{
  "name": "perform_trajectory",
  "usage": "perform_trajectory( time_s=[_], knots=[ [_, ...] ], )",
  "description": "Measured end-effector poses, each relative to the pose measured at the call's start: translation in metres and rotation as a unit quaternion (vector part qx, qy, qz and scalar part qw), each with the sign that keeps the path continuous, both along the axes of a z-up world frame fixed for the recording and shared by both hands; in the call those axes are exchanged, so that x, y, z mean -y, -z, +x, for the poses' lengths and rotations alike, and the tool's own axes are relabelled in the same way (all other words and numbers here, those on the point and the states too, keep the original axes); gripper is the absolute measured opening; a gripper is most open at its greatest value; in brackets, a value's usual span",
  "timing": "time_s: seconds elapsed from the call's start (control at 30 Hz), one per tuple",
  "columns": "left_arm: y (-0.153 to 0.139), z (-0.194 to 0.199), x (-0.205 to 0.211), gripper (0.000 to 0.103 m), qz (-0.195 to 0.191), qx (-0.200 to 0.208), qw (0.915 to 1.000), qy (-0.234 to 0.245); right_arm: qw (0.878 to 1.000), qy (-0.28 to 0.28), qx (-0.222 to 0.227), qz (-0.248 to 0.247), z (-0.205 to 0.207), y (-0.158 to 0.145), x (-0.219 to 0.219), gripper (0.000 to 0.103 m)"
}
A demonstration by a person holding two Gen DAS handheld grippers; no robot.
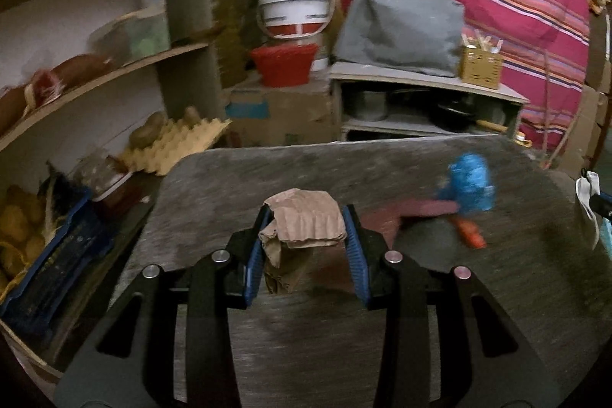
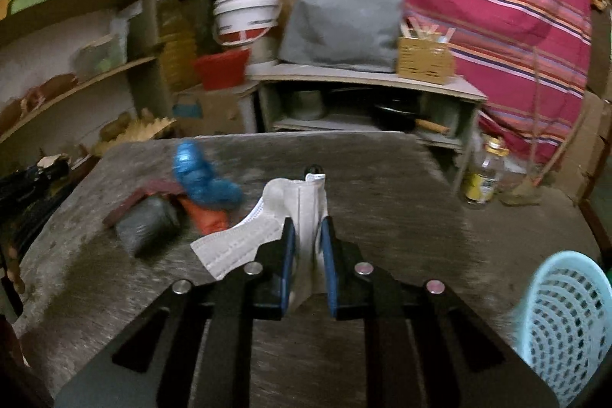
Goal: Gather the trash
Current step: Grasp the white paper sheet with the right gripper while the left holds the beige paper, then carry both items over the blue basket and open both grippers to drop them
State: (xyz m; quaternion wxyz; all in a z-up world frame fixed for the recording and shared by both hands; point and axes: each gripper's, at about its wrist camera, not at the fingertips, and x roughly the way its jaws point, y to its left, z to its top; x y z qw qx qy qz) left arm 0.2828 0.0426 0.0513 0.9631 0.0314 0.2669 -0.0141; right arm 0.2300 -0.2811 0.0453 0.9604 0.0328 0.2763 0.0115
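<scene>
While both hands are hovering over the grey surface [image 1: 382, 171], each gripper is carrying a piece of trash.

Seen from the left wrist, the left gripper [image 1: 306, 217] is pinching a crumpled brown paper [image 1: 302, 220] between its blue fingers [image 1: 354, 243], clear of the surface; a blue wrapper [image 1: 470, 186] and an orange scrap [image 1: 472, 236] are lying further right, blurred. Seen from the right wrist, the right gripper [image 2: 308, 228] is squeezing a white face mask [image 2: 294, 205] between fingers nearly pressed together, one end trailing left; a dark bundle [image 2: 147, 224] is lying on the surface to the left, and a light-blue basket [image 2: 566, 324] is standing at lower right.
</scene>
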Motion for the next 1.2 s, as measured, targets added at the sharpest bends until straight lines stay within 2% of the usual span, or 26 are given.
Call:
perform_trajectory(
  time_s=[0.37, 0.6, 0.8, 1.0, 1.13, 1.2],
  knots=[
    [-0.004, -0.008, 0.122, 0.037, -0.005, 0.006, 0.9968, 0.080, 0.996, 0.083, 0.008, 0.008, -0.044, -0.008, 0.098, 0.015],
    [0.003, -0.030, 0.218, 0.037, 0.002, 0.009, 0.9882, 0.153, 0.990, 0.141, 0.000, 0.011, -0.082, -0.001, 0.164, 0.015],
    [0.013, -0.061, 0.304, 0.037, 0.013, 0.009, 0.9761, 0.217, 0.982, 0.190, -0.007, -0.006, -0.118, 0.005, 0.215, 0.015],
    [0.022, -0.080, 0.376, 0.037, -0.002, -0.011, 0.9623, 0.272, 0.973, 0.228, -0.006, 0.025, -0.145, 0.014, 0.268, 0.015],
    [0.027, -0.096, 0.422, 0.037, -0.016, -0.019, 0.9514, 0.307, 0.971, 0.236, -0.014, 0.029, -0.148, 0.021, 0.280, 0.015],
    [0.031, -0.102, 0.445, 0.037, -0.008, -0.021, 0.9467, 0.321, 0.970, 0.240, -0.016, 0.032, -0.148, 0.023, 0.284, 0.015]
  ],
)
